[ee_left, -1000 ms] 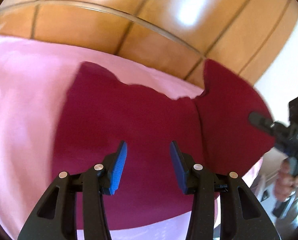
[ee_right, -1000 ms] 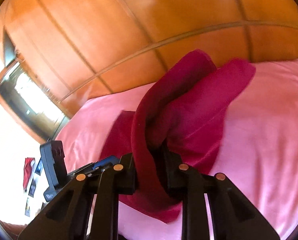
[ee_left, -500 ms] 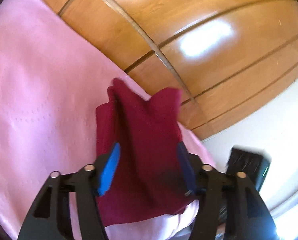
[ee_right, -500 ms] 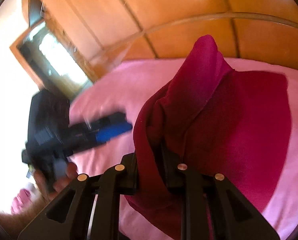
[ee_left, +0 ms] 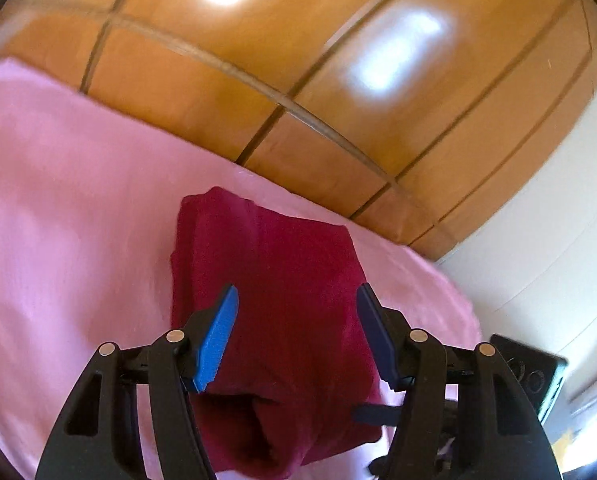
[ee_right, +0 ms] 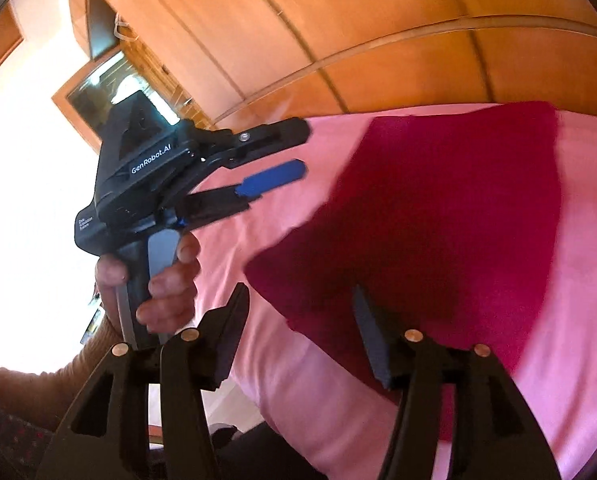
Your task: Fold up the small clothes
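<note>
dark red garment (ee_left: pixel 274 304) lies folded on pink sheet (ee_left: pixel 58 208) below both parted, empty hand-held grippers; right's just released.

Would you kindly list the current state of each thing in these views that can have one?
Dark red garment: folded over, lying flat on the pink sheet, held by neither claw.
Pink sheet: spread out beneath the garment.
Left claw: open, nothing pinched, hovering above the garment.
Right claw: jaws just opened, apart, nothing gripped; garment edge lies beneath them.
Hand: wrapped around the left claw's handle.
</note>
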Motion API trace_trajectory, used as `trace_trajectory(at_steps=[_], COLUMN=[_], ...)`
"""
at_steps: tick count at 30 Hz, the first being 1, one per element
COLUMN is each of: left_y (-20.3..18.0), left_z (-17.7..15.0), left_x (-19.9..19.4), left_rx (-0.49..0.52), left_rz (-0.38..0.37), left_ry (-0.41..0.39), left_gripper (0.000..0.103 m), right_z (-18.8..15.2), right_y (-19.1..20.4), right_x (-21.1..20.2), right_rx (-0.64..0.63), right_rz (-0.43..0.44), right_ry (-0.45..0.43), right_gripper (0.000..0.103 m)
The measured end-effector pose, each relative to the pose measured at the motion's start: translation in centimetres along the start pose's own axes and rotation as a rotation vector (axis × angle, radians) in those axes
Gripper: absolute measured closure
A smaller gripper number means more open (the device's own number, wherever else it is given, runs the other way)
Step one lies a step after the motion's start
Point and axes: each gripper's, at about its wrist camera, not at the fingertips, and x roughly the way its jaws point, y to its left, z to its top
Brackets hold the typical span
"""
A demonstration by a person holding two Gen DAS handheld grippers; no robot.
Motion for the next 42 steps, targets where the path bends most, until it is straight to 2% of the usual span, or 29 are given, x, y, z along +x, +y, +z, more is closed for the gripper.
trace_trajectory(at_steps=[1,3,7,8,9,11,12,13,14,16,20,22,25,26,27,28,29,32,36,39,42], left_y=[-0.8,-1.7,-0.4,0.6,1.8,3.6,4.3,5.0,5.4,6.0,6.9,7.4,8.0,8.2,8.3,8.1,7.7,5.8,3.1,-0.1,-4.8], left_z=[-0.1,-0.4,-2.2,-3.0,-3.9,-4.7,-4.8,-4.8,-4.7,-4.8,-4.7,-5.0,-5.2,-5.2,-5.2,-5.3,-5.2,-4.8,-3.5,-2.1,-0.9], left_x=[0.5,1.6,4.5,5.0,5.3,4.6,4.1,3.7,3.5,3.4,4.2,3.7,3.5,3.7,3.7,3.7,3.9,3.7,5.3,7.8,11.6], left_rx=[0.033,0.095,0.179,0.171,0.141,0.078,0.048,0.004,-0.019,-0.033,-0.061,-0.082,-0.113,-0.118,-0.12,-0.114,-0.097,-0.049,0.001,0.037,0.098], left_rz=[0.019,0.114,0.443,0.483,0.486,0.439,0.409,0.363,0.334,0.289,0.199,0.155,0.079,0.054,0.02,0.017,0.009,-0.08,-0.126,-0.185,-0.247], left_ry=[0.013,0.031,0.113,0.144,0.166,0.154,0.15,0.144,0.141,0.139,0.152,0.156,0.158,0.16,0.163,0.161,0.161,0.151,0.163,0.17,0.189], left_gripper=[0.043,0.043,0.043,0.043,0.043,0.043,0.043,0.043,0.043,0.043,0.043,0.044,0.051,0.057,0.06,0.062,0.065,0.07,0.071,0.071,0.071], right_z=[-0.6,-2.3,-3.9,-3.9,-3.8,-3.5,-3.1,-2.6,-2.2,-1.3,1.0,2.0,3.2,3.3,3.5,3.7,3.8,3.7,3.7,4.3,3.7], right_y=[-0.6,-1.8,-2.6,-2.6,-2.6,-2.8,-3.1,-3.5,-4.2,-5.8,-9.5,-11.1,-12.9,-13.3,-13.4,-13.3,-13.2,-12.8,-10.6,-11.2,-13.5], right_x=[-0.5,-1.4,-0.7,-0.5,-0.5,-1.5,-2.2,-2.7,-3.2,-4.3,-4.0,-2.8,-0.2,0.6,1.1,1.3,1.3,-0.6,-4.8,-9.1,-14.2], right_rx=[0.013,0.045,0.046,0.048,0.048,0.045,0.052,0.067,0.085,0.134,0.23,0.266,0.312,0.32,0.322,0.318,0.315,0.308,0.253,0.247,0.288], right_rz=[-0.018,-0.048,-0.102,-0.096,-0.079,-0.048,-0.044,-0.047,-0.058,-0.092,-0.104,-0.095,-0.082,-0.05,-0.042,-0.05,-0.047,-0.047,-0.078,-0.133,-0.215], right_ry=[0.0,0.013,0.046,0.051,0.058,0.045,0.028,0.001,-0.029,-0.074,-0.124,-0.117,-0.071,-0.051,-0.037,-0.036,-0.039,-0.069,-0.17,-0.263,-0.344], right_gripper=[0.049,0.049,0.05,0.05,0.05,0.046,0.041,0.031,0.025,0.02,0.018,0.018,0.018,0.024,0.027,0.034,0.046,0.062,0.065,0.065,0.065])
